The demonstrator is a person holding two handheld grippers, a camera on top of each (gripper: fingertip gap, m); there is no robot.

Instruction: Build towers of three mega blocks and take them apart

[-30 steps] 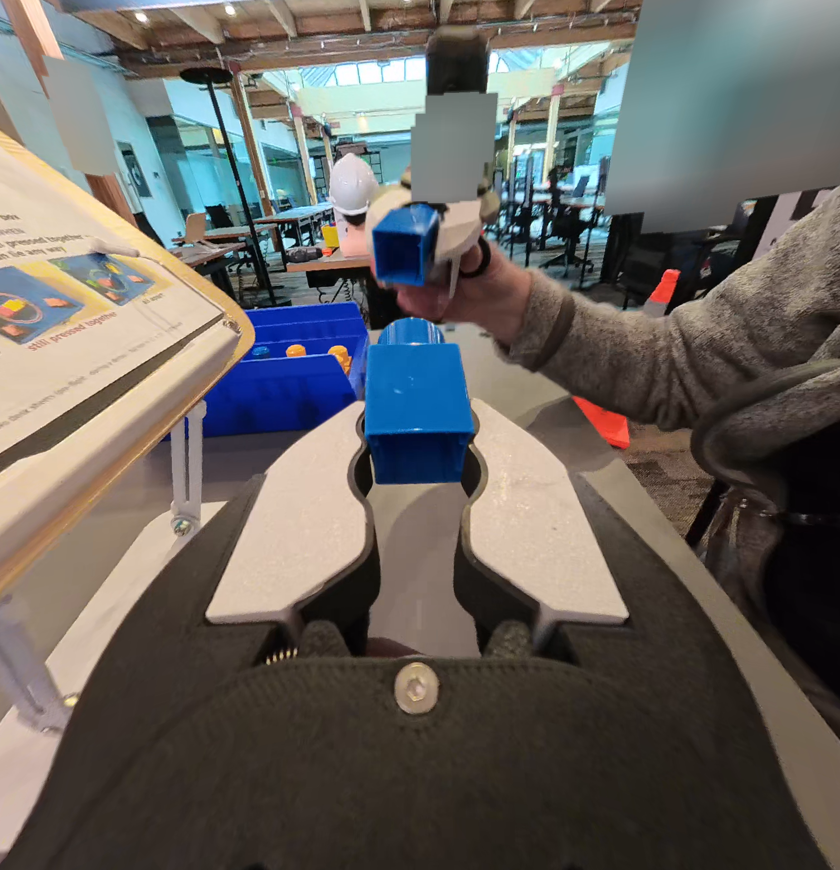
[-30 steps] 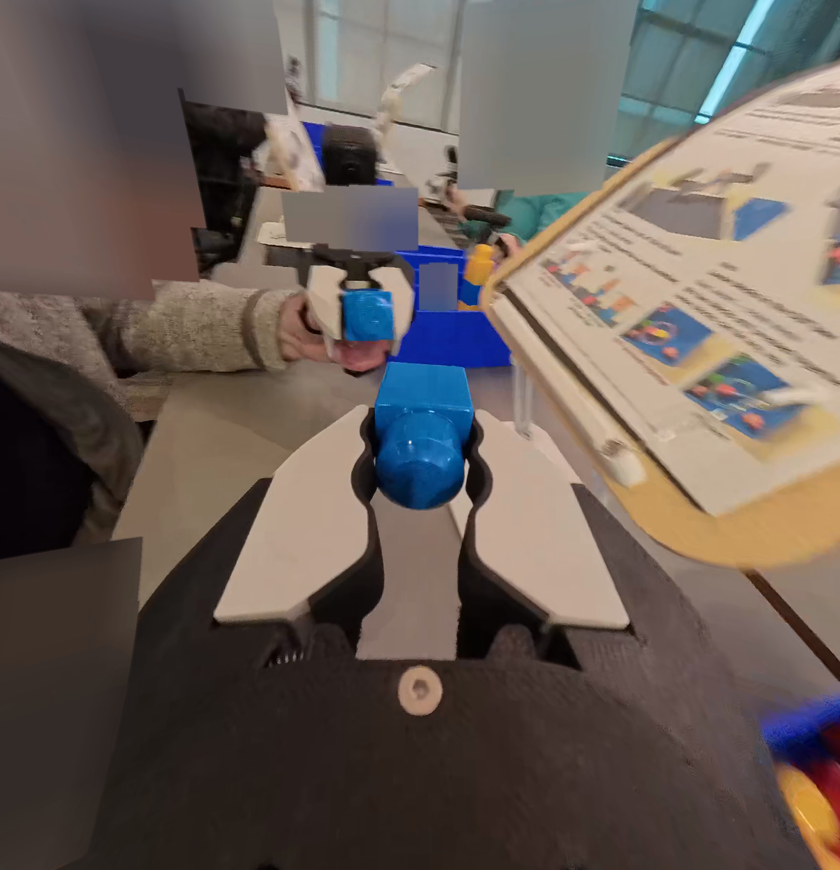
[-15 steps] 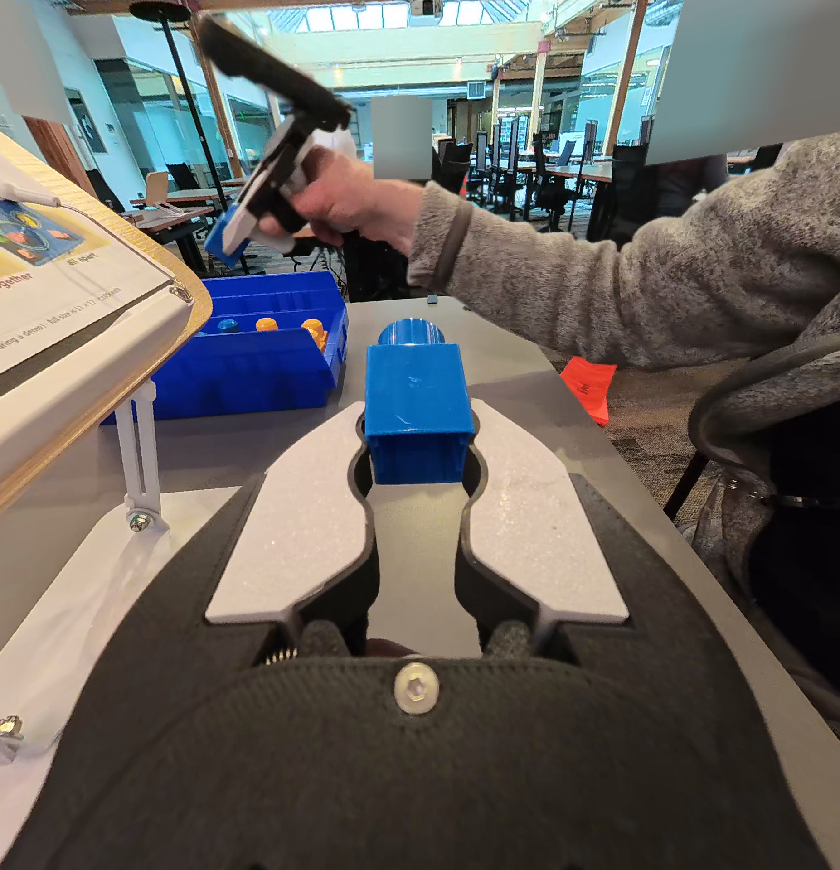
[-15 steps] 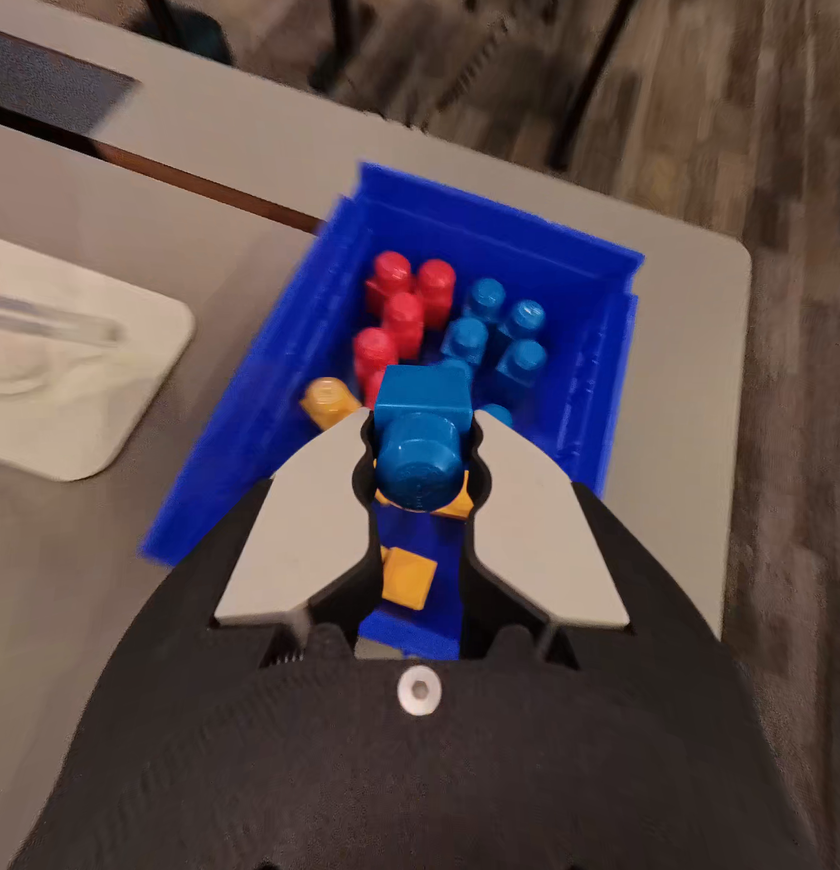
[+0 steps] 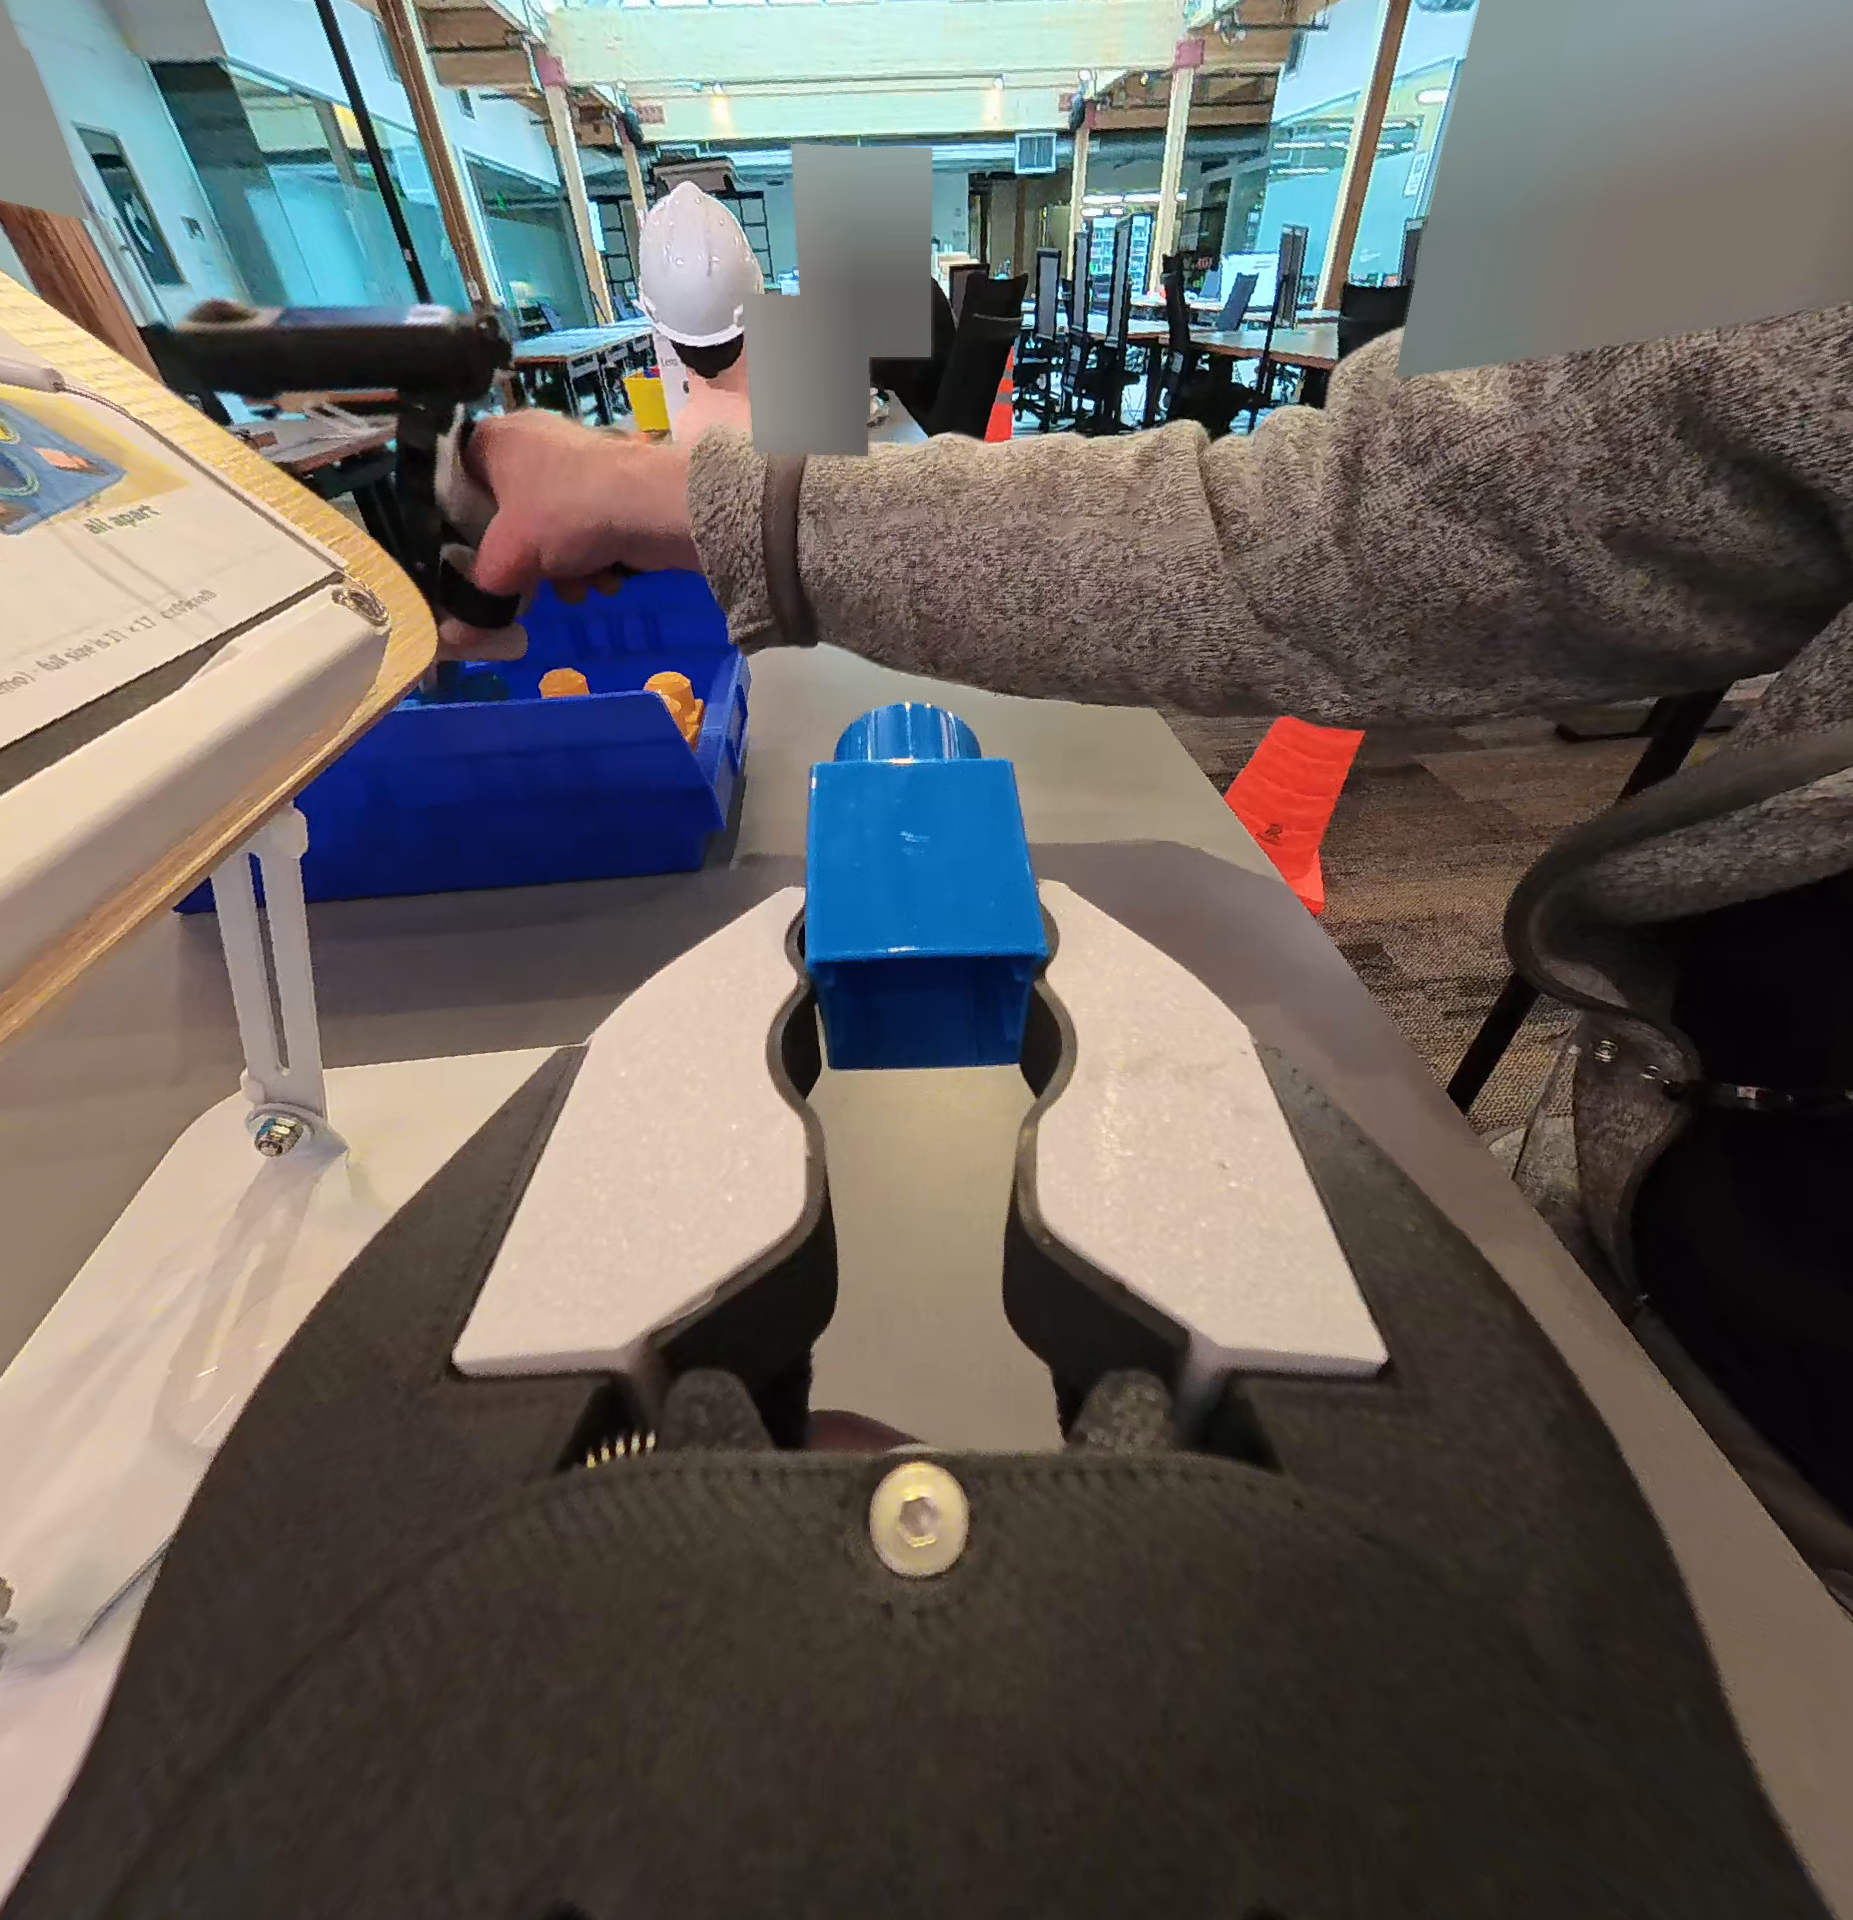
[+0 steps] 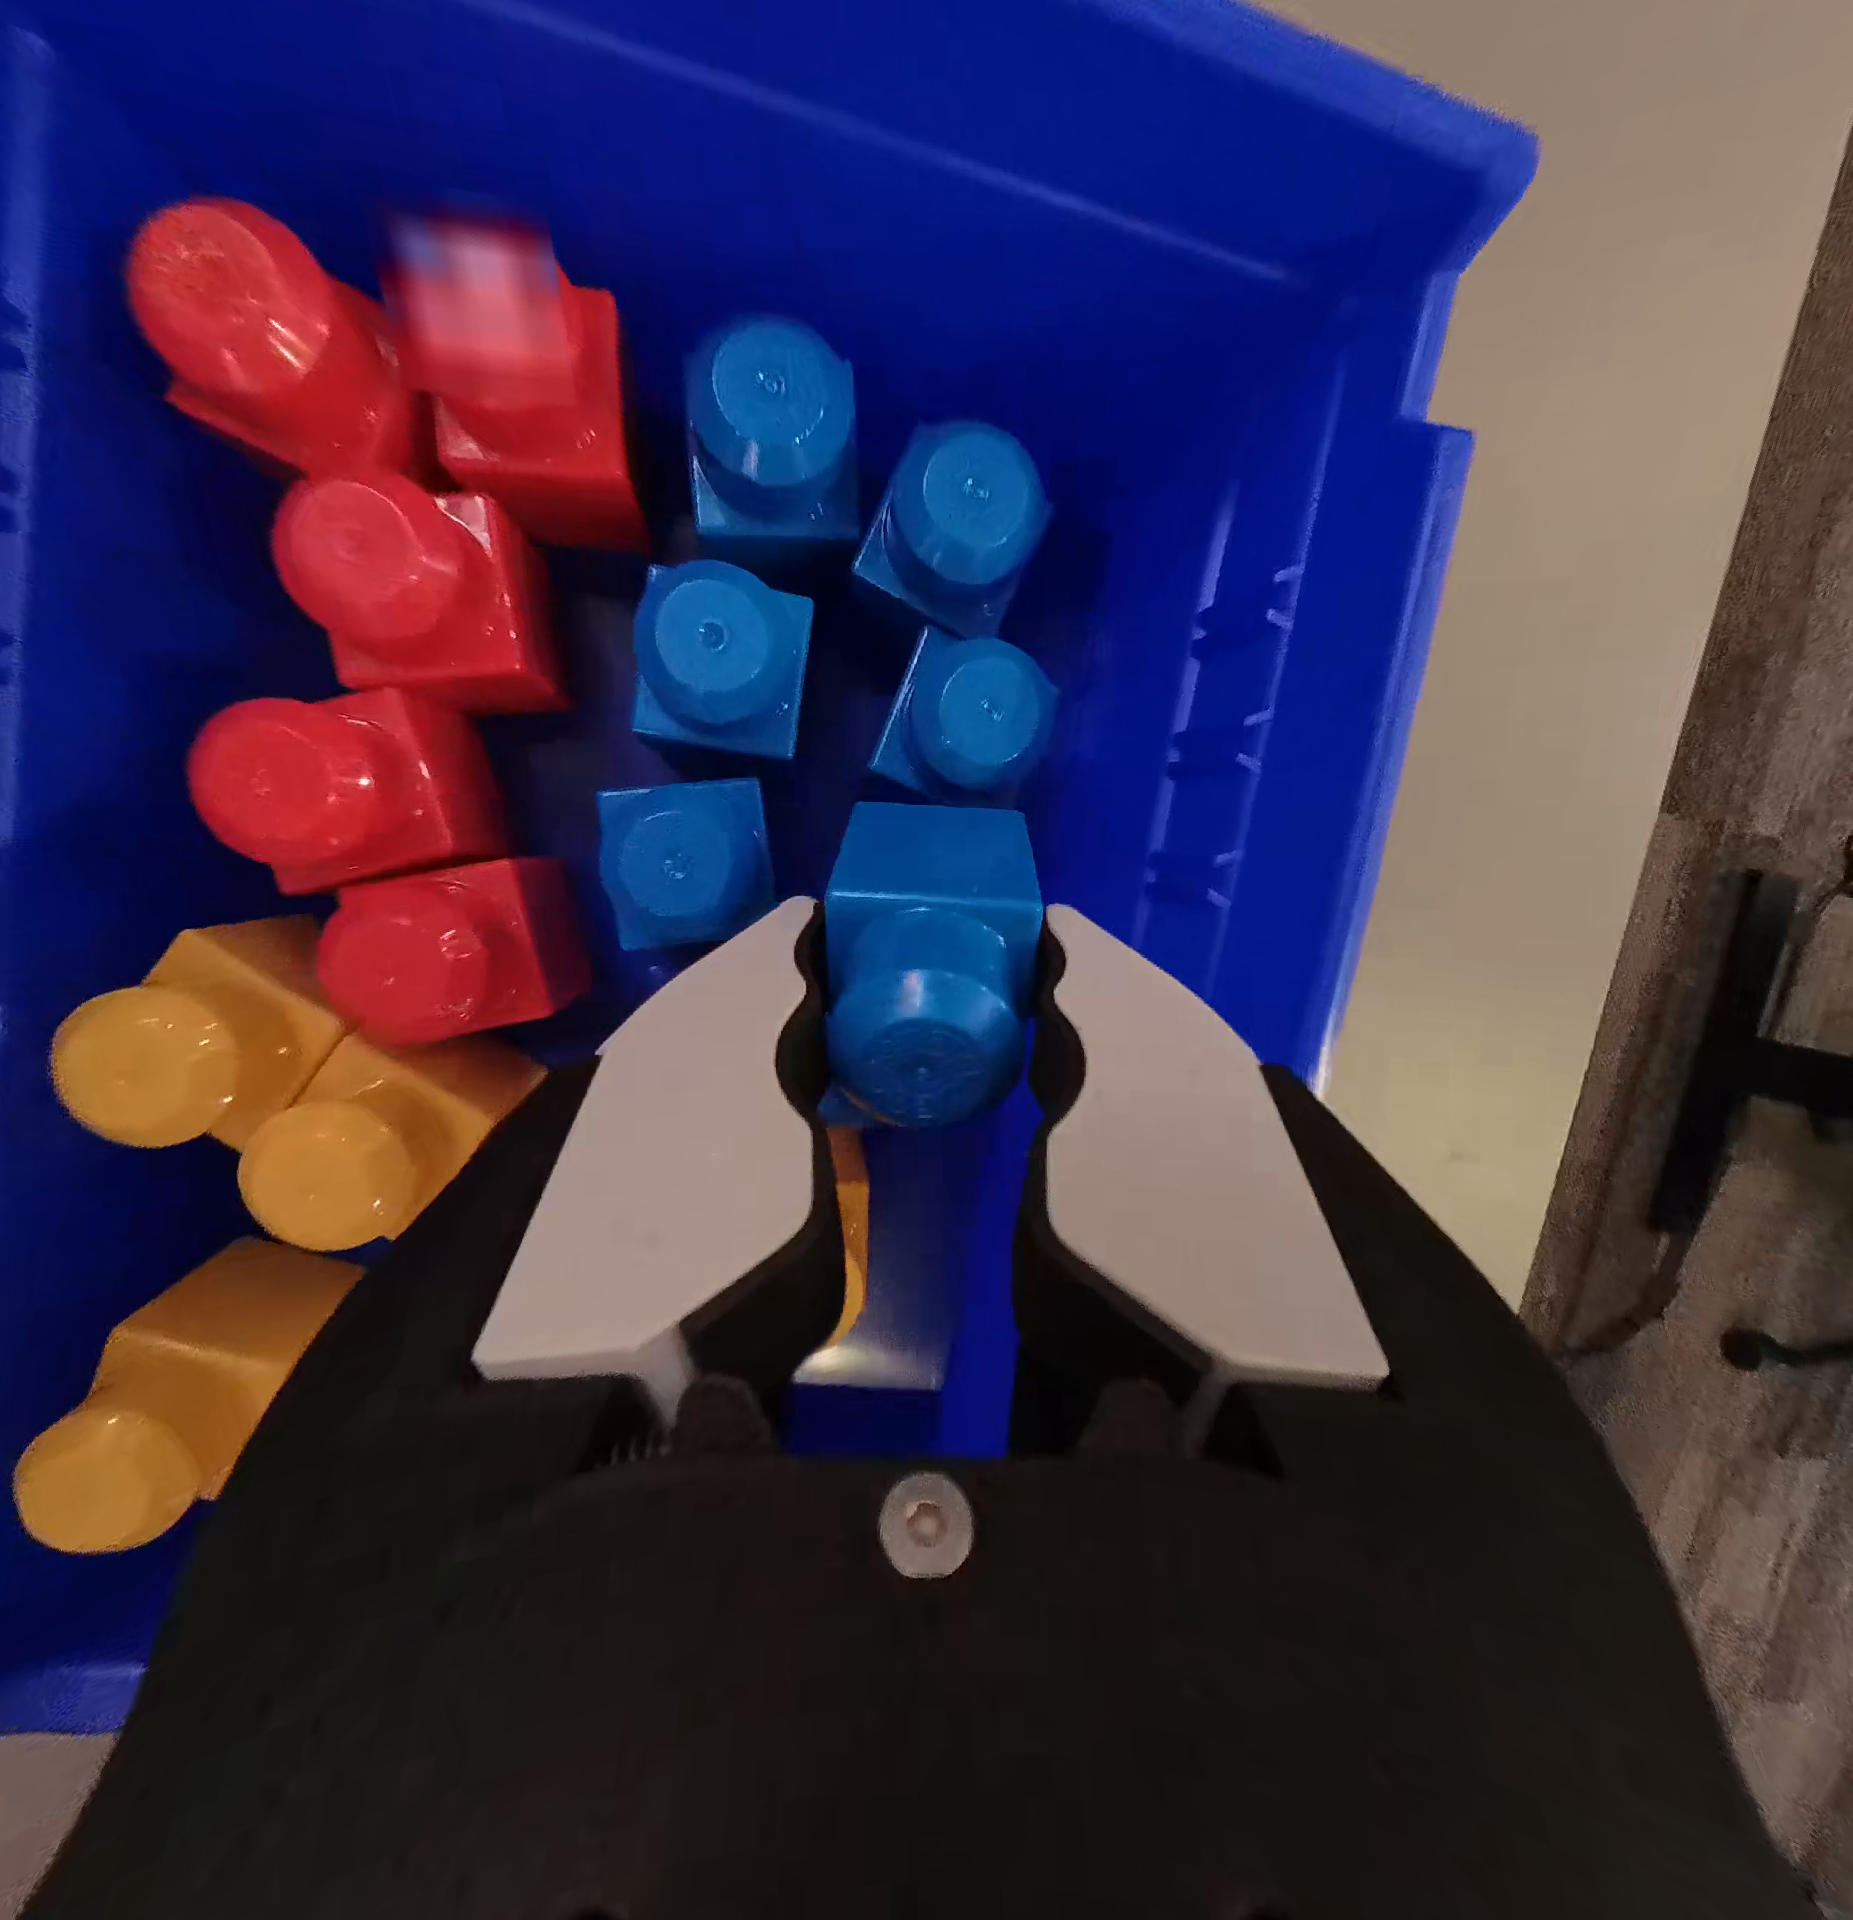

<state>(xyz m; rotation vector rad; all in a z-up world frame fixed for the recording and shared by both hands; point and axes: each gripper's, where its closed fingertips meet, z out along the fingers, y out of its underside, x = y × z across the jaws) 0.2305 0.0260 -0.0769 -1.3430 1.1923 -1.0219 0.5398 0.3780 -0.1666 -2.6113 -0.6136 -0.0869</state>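
**Colours on the bench**

Blue bin (image 6: 1109, 187) holds red blocks (image 6: 402, 592), blue blocks (image 6: 724, 655) and yellow-orange blocks (image 6: 195, 1049). Each set of jaws grips a blue block (image 5: 917, 883), (image 6: 927, 987). Finger tops (image 5: 652, 1174) white, gripper bodies black. Worktop (image 5: 1130, 790) grey. Sleeve (image 5: 1265, 540) heathered grey. Hard hat (image 5: 698, 270) white. Board (image 5: 174, 665) has a tan wood edge, with a white printed sheet on it. Floor marker (image 5: 1286, 810) red-orange.

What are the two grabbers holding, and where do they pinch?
Each holds one blue plastic block. The left gripper pinches its block by the sides at the open end; the right gripper pinches its block's side walls.
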